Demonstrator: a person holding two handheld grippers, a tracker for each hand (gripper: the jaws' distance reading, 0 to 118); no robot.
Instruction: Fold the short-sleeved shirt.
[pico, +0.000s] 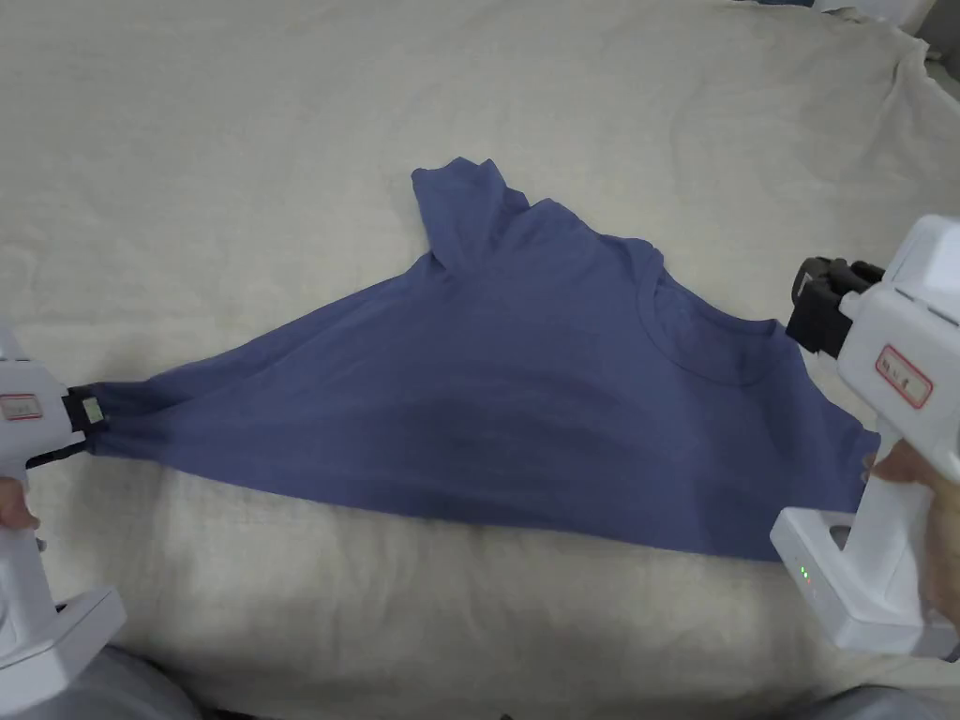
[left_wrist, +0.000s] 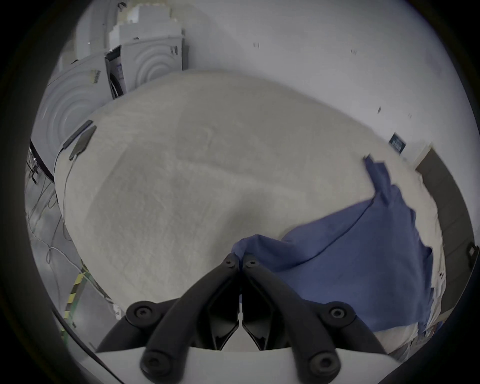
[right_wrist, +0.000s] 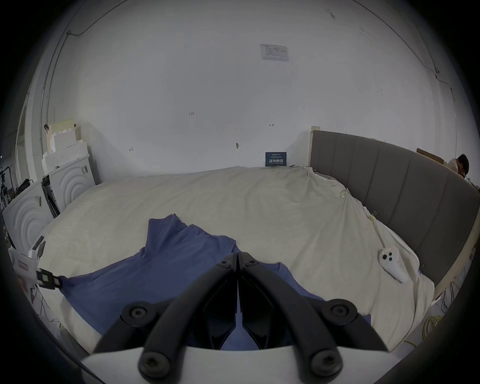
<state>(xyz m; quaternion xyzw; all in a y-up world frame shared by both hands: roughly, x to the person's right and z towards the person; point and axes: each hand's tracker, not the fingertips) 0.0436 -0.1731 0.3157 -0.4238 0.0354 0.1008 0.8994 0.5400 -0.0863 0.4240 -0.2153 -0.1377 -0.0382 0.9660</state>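
Bedsheet (pico: 281, 141), cream and wide, spreads bare on every side of the blue shirt (pico: 525, 403), most of all beyond its far sleeve, while the shirt's near hem runs close along the sheet's near edge. At the shirt's left tip the left gripper (pico: 89, 417) has its jaws pressed together on a pulled-out corner of the cloth. Just beside the shirt's collar, on the right, the right gripper (pico: 814, 305) has its jaws pressed together with no cloth visible between them.

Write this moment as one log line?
left gripper: shut on blue shirt corner | right gripper: shut, nothing visibly held | shirt: stretched, unfolded, on bed
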